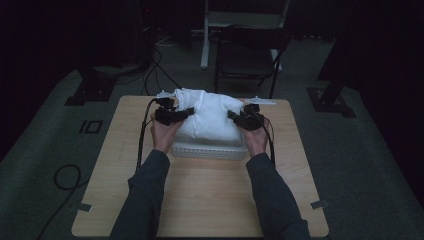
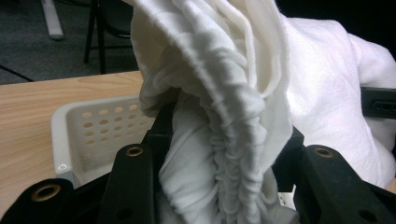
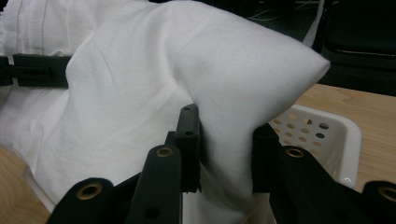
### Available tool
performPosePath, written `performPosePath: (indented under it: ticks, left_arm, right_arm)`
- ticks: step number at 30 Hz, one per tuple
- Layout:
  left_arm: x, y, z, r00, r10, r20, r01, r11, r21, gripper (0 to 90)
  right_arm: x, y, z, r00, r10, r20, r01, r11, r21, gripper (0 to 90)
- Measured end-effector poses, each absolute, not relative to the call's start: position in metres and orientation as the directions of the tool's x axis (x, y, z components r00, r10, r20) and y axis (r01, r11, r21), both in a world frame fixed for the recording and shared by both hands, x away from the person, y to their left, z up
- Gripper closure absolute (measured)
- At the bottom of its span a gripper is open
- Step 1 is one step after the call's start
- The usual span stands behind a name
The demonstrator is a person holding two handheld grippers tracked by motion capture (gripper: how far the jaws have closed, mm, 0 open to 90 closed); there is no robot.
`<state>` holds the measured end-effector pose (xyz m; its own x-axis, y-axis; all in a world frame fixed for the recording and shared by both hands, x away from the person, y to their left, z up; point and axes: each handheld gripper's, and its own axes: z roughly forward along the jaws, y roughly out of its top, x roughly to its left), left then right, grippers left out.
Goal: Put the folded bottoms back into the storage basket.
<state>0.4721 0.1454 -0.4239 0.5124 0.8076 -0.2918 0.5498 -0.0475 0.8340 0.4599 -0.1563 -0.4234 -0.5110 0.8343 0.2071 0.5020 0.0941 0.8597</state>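
A: How is your left tool [image 2: 219, 182] set?

B: Its jaws are clamped on a gathered, pleated edge of the cloth [image 2: 322, 88]. You have bunched several layers into one bite, which I judge is why the fabric rides up in a ridge above the jaws rather than slipping out.

A: And your right tool [image 3: 224, 149]?

B: Also clamped on the cloth [image 3: 140, 84], this time on a smooth fold. The fabric peaks just above the jaws, so you are pinching a corner or end of the bundle, not its middle.

A: Why a grip at each end?

B: From the high view, your left tool [image 1: 172, 114] and right tool [image 1: 246, 120] hold opposite sides of the cloth [image 1: 210, 117], so the soft bundle keeps its shape between your hands and cannot sag to one side.

A: Where is the cloth itself?

B: It sits as a white mound over the basket [image 1: 207, 150], spilling past its rim. In the left gripper view the basket [image 2: 100, 130] stands just behind your jaws, its perforated wall bare; in the right gripper view the basket [image 3: 327, 135] shows at the right, below the fold.

A: And the basket?

B: It rests on the table [image 1: 200, 200], toward the far edge and roughly centred between your forearms. That placement lets both hands reach the bundle evenly. Whether you are lifting the cloth out or lowering it in, I cannot tell.
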Motion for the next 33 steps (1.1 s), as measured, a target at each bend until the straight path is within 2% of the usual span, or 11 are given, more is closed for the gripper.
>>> performPosePath:
  ticks: [33]
  left_arm:
    - [0.490, 0.136, -0.456, 0.455, 0.846, -0.279, 0.636, -0.090, 0.766, 55.0]
  right_arm:
    - [0.475, -0.149, -0.449, -0.474, 0.855, 0.211, 0.579, 0.123, 0.806, 72.1]
